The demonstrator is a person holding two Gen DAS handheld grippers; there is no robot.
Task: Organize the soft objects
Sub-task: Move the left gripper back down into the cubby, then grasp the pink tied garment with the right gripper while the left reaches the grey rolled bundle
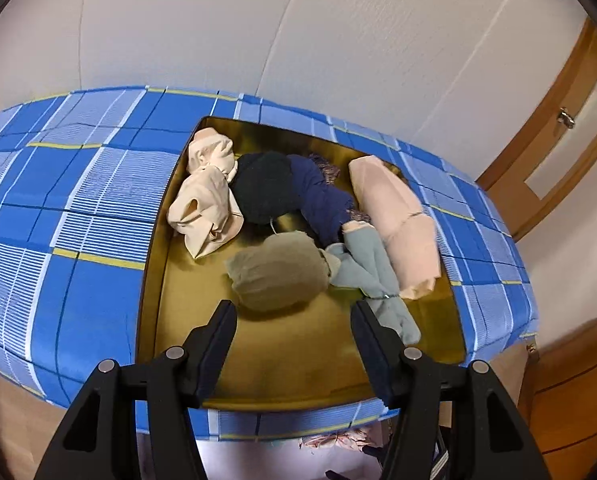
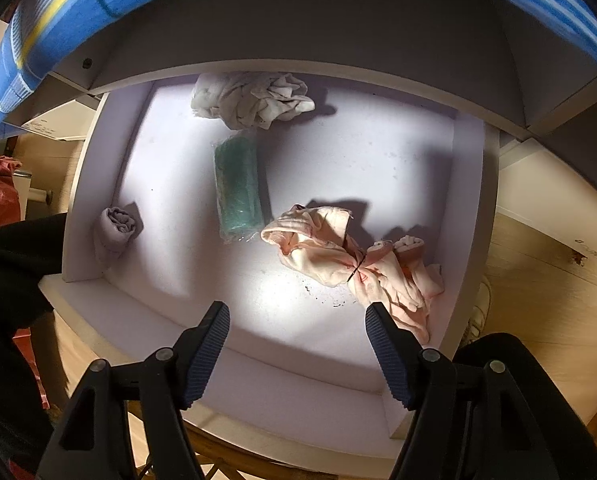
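Both grippers empty: left gripper (image 1: 294, 324) half open, olive sock bundle (image 1: 276, 274) just ahead; right gripper (image 2: 297, 326) opening above drawer (image 2: 258, 344).

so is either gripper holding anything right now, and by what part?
Nothing is held. The left gripper is empty over the gold tray; the right gripper, its jaws opening, is empty above the white drawer.

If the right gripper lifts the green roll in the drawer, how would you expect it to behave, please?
The green roll looks tightly wound and seems to sit in clear wrap, so it would probably lift as one firm piece and might feel slippery. Being cylindrical and lying on its side in the drawer, it could roll if nudged sideways.
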